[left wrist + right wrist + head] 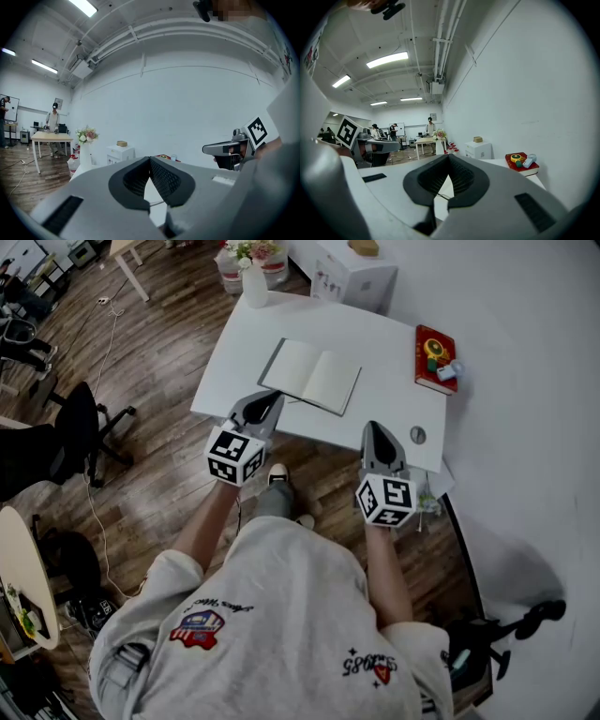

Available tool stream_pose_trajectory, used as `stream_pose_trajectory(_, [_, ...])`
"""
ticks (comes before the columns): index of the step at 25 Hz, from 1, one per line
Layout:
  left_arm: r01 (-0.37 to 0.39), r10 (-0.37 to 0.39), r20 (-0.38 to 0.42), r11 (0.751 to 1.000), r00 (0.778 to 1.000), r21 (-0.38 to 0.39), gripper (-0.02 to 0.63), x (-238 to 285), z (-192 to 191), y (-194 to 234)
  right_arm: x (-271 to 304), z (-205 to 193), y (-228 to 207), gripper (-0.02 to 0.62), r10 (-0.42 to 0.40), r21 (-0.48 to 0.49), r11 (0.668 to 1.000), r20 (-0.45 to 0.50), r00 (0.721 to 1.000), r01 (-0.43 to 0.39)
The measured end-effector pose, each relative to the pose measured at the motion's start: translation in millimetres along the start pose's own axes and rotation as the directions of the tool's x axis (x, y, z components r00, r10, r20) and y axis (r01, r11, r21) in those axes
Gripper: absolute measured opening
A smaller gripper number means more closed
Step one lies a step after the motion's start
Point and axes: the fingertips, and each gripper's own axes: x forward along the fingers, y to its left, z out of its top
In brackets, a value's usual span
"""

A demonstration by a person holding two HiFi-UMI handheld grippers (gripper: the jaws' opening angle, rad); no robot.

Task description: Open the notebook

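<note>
Left gripper (272, 399): jaws pressed together, nothing between them, tips over the near edge of the surface (384, 343).
Right gripper (373, 427): jaws together, empty, well apart from the left one.
Notebook (310, 376): lies open and flat, just ahead of the left gripper, ahead and left of the right gripper.
Red book (434, 359): ahead and right of the right gripper.
</note>
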Motion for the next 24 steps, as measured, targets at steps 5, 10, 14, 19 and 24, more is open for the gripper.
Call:
stream_pose_trajectory(5, [0.000,0.000,-0.004,1.000,1.000,-0.007,0.005,-2.0,-2.2,2.4,0.2,-1.5,1.5,0.000,-0.004,0.009,1.000,-0.001,1.000,0.004])
stream_pose_trajectory(10, [0.001,-0.001,-0.009,1.000,1.000,-0.014,0.005,-1.2,-6.1,3.8,0.7,-5.7,2.2,0.000,-0.008,0.020,1.000,-0.005,1.000,0.008])
stream_pose_trajectory(14, [0.005,-0.005,-0.014,1.000,1.000,-0.020,0.005,-0.5,-8.6,5.2,0.7,-9.1,2.2,-0.002,-0.015,0.032,0.999,-0.009,1.000,0.015])
stream_pose_trajectory(19, [0.009,-0.010,-0.022,1.000,1.000,-0.026,0.005,3.0,-12.8,7.1,3.6,-11.3,0.8,-0.002,-0.019,0.035,0.999,-0.012,1.000,0.019])
stream_pose_trajectory(24, [0.012,-0.013,-0.027,0.999,1.000,-0.030,0.005,1.8,-16.1,8.6,4.1,-14.6,3.4,-0.003,-0.018,0.039,0.999,-0.014,1.000,0.019])
